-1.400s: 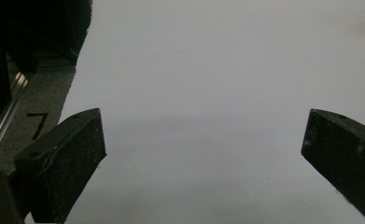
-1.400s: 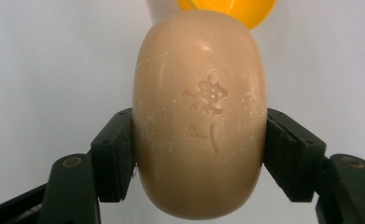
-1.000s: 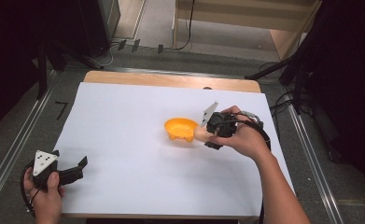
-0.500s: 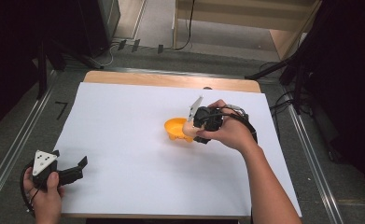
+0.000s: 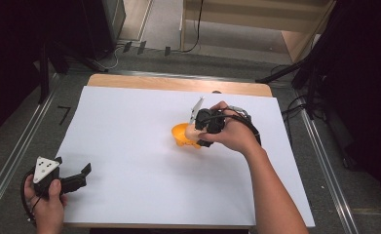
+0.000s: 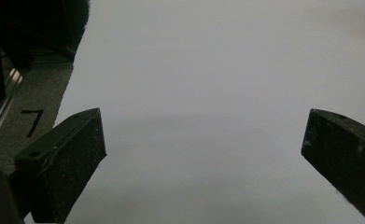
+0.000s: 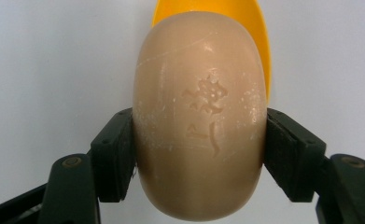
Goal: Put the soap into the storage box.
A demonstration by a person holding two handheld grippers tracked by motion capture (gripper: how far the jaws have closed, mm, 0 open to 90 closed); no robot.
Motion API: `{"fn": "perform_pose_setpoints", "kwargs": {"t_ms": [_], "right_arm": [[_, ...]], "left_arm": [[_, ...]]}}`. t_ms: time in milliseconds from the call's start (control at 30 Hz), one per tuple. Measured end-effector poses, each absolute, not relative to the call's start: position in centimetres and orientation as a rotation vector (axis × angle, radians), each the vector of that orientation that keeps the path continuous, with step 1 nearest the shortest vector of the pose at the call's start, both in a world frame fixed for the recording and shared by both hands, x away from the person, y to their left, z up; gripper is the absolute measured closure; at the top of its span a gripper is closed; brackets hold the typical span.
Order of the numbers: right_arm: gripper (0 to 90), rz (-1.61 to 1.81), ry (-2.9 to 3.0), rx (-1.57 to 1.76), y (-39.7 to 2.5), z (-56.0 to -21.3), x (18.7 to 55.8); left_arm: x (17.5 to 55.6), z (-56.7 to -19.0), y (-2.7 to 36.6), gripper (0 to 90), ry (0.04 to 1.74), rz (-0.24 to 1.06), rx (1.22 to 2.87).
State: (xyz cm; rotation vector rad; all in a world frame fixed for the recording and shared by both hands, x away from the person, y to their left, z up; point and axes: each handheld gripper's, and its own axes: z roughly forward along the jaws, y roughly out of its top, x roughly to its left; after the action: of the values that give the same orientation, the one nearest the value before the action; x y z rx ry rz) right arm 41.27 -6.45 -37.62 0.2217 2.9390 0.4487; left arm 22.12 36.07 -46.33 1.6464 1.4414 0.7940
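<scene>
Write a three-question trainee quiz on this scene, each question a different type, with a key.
1. True or false: the left tool is clamped on an object.
2. Multiple choice: what does the right tool grip? A) a white sponge B) a tan bar of soap C) a metal spoon
3. Short answer: what colour is the dish next to the right tool, and what does it rest on?

Key
1. False: its jaws stand wide apart over the white table cover, nothing between them.
2. B: the tan soap bar, with stamped characters on its face, is pinched at both sides.
3. Orange-yellow; it sits on the white table cover.
</scene>
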Motion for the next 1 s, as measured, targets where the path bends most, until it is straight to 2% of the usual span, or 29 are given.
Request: {"fn": "perform_pose_setpoints", "kwargs": {"t_ms": [1000], "right_arm": [[33.3, 0.282, 3.032, 0.265, -2.8, -38.3, 43.7]], "left_arm": [[22.2, -46.3, 36.3, 0.1, 1.449, 0.767, 1.638]]}}
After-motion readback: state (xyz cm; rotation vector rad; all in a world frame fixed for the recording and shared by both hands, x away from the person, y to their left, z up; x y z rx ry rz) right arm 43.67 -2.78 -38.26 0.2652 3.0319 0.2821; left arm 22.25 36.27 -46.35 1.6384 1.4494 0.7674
